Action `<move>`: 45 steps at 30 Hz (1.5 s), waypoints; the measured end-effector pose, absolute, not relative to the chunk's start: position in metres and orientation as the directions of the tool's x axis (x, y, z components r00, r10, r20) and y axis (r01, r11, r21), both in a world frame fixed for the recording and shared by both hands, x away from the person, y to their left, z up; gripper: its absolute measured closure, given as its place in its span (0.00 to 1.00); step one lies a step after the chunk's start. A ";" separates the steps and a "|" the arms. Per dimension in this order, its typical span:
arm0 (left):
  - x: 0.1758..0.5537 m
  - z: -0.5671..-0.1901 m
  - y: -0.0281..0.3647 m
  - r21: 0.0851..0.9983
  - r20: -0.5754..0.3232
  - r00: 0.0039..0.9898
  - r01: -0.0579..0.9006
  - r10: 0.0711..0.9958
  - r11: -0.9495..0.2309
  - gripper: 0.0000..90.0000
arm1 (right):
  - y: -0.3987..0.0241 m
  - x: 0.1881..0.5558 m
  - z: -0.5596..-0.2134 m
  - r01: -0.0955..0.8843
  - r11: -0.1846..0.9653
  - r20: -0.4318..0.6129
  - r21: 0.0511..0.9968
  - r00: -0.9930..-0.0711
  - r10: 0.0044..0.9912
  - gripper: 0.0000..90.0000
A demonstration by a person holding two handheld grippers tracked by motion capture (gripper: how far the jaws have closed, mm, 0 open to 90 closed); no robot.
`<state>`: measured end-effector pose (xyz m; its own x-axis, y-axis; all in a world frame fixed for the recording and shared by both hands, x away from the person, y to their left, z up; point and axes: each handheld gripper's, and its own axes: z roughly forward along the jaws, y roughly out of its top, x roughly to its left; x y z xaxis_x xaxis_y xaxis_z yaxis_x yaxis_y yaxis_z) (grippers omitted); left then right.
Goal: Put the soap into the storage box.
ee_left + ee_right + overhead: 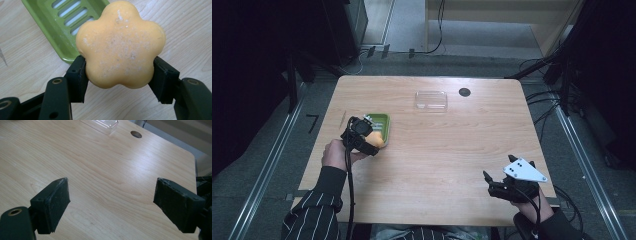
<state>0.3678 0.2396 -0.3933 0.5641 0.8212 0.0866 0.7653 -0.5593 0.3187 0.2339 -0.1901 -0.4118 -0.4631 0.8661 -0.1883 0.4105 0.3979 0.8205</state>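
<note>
From the high view, my left tongs (371,141) half hid the flower-shaped orange soap (376,138) they clamped, just over the green soap dish (382,122). My right tongs (111,205) stood apart above bare bench (100,170).

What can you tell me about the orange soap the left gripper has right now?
The orange soap is a flower-shaped bar with five rounded lobes, matte and waxy, its top face dusted with whitish speckles. It looks whole and undented. The left gripper is shut on it, one black pad pressing each side of its lower lobes, flat face toward the camera. It is next to the green slotted soap dish, overlapping the dish's near corner in the left gripper view; whether it touches the dish or the wooden table I cannot tell.
</note>
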 end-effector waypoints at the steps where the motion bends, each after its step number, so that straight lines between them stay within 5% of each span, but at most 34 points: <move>1: 0.369 -0.392 0.239 0.315 0.084 0.564 0.767 0.821 -0.559 0.44 | -0.190 0.234 -0.412 0.411 0.397 -0.187 0.821 -0.463 0.866 0.15; 24: 0.399 -0.385 0.246 0.325 0.069 0.533 0.787 0.843 -0.524 0.44 | -0.192 0.231 -0.411 0.414 0.399 -0.191 0.818 -0.459 0.868 0.15; 45: 0.438 -0.399 0.247 0.246 0.070 0.519 0.819 0.852 -0.519 0.44 | -0.192 0.231 -0.411 0.417 0.397 -0.188 0.818 -0.458 0.869 0.15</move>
